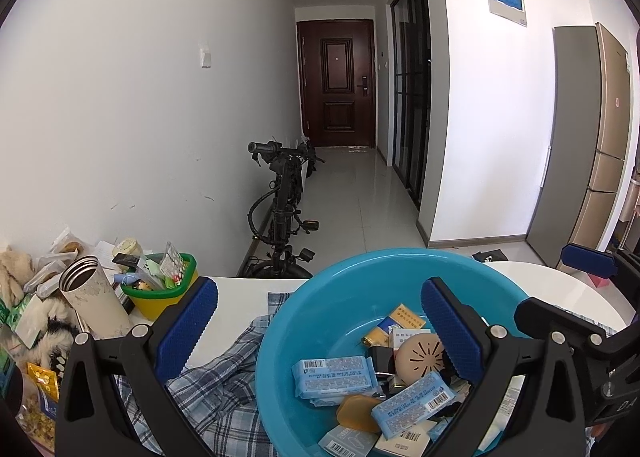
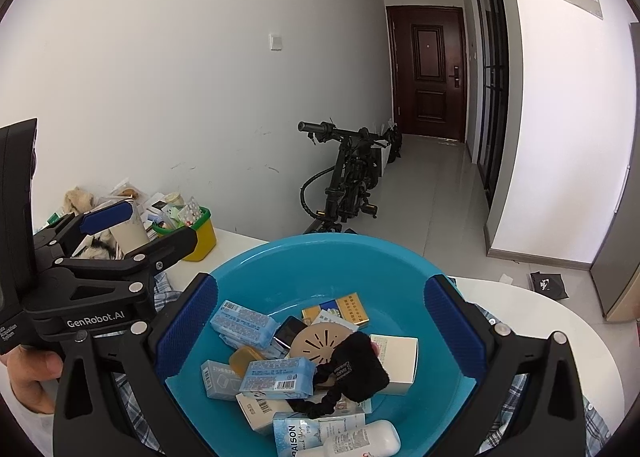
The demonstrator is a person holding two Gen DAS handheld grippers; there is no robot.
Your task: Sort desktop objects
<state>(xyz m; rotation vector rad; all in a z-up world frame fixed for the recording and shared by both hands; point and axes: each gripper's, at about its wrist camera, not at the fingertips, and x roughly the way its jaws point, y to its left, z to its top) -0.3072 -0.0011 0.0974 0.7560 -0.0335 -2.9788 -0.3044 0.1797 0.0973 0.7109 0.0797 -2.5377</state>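
A blue plastic basin [image 1: 336,297] [image 2: 280,277] sits on a plaid cloth [image 1: 216,385] on the white table. It holds several items: light blue tissue packs [image 1: 334,375] [image 2: 244,323], an orange soap bar [image 1: 356,413] [image 2: 245,361], a round beige vented disc [image 1: 420,351] [image 2: 320,341], small boxes, a black pouch [image 2: 356,367] and a white bottle [image 2: 360,439]. My left gripper [image 1: 320,321] is open and empty, hovering over the basin's left side. My right gripper [image 2: 320,321] is open and empty above the basin's middle. The left gripper [image 2: 132,233] also shows in the right wrist view.
At the table's left stand an open steel tumbler [image 1: 94,297], a yellow-green bin [image 1: 164,289] [image 2: 200,233] full of small items, fluffy toys and snack packets [image 1: 40,385]. A folded bike [image 1: 284,209] leans on the wall beyond the table. A fridge [image 1: 592,145] stands right.
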